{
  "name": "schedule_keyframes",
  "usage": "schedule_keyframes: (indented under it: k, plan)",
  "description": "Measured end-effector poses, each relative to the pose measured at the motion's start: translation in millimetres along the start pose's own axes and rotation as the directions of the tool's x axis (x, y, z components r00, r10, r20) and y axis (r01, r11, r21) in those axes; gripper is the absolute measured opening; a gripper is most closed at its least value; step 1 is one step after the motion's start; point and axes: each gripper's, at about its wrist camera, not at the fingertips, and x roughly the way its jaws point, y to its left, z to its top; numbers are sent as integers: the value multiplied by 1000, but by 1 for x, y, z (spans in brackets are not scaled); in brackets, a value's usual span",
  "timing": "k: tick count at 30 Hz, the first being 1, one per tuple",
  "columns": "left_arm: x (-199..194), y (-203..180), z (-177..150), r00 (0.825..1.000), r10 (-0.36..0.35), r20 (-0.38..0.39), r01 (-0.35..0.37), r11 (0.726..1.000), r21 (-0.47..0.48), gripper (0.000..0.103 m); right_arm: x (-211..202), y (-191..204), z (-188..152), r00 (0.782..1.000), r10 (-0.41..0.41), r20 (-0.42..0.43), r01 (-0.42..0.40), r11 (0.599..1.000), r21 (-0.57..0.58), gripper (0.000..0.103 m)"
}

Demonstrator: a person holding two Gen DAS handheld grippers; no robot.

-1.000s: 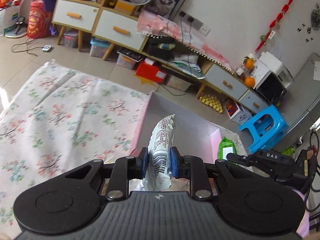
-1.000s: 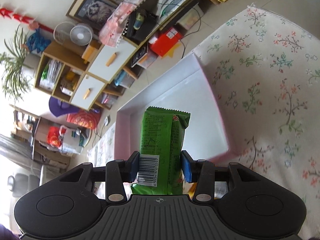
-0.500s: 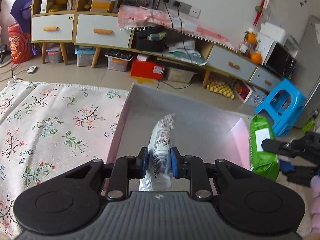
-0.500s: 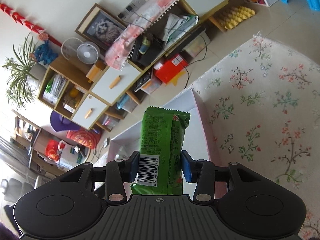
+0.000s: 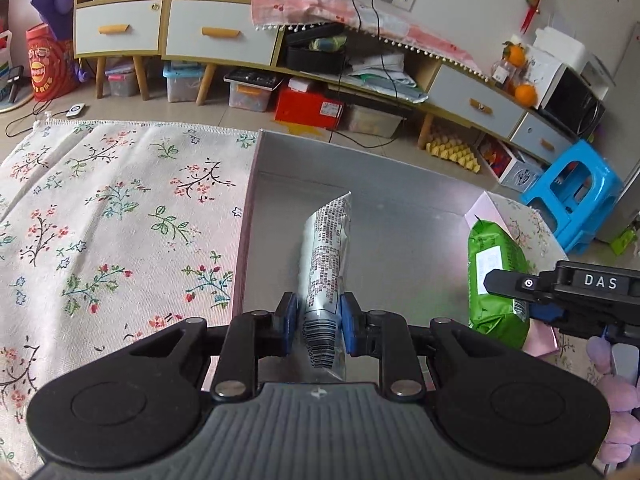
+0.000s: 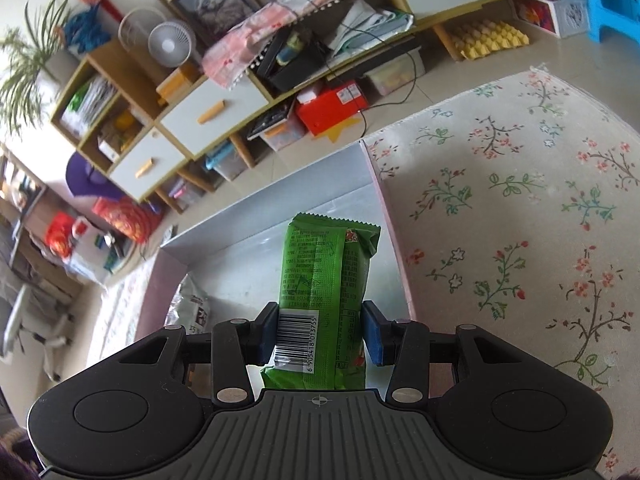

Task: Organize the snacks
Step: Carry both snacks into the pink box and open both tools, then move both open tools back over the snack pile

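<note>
- While you carry them over the box (image 5: 360, 200), both snacks sit in your tongs: the silver packet (image 5: 326, 256) is pinched near its barcode end by the left tongs (image 5: 319, 330), and the green packet (image 6: 326, 276) is pinched across its lower part by the right tongs (image 6: 319, 338).
- Both look light, soft and crinkly, with slick film wrappers, so expect them to flex and droop beyond the pads.
- Your hold low on each packet leaves most of its length hanging free; a grip nearer the middle would steady it, though for a short drop this should serve.
- Squeezing harder risks crushing whatever is inside; I judge the present pinch enough.
- Your left view shows the green packet (image 5: 496, 280) from the side, hanging just above the box's near right corner, with the right tongs (image 5: 520, 292) clamped on it and part of your hand (image 5: 616, 400) behind.
- Your right view shows the silver packet (image 6: 190, 308) only as a crumpled corner low at the box's left wall (image 6: 160, 280).
- Around the box lies a flowered cloth (image 5: 120, 220) covering the surface.
</note>
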Motion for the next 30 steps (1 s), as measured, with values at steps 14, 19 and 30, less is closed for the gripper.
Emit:
schedule_keyframes:
  k: [14,19,30]
  plan:
    - [-26,-23,5,998,54,19,-56,995,84,70,-27,2,1,999,33,-13,-33,999,-5,75]
    - [-45,-21,0,997,73,-10,-72,995,69,88,-49,18,-4,1000,7,-10,-8,998,-66,86]
    - [-90,6,-22,995,100,-2,-100,995,16,102,-94,39,-36,997,-69,-37,61,980,-190,94]
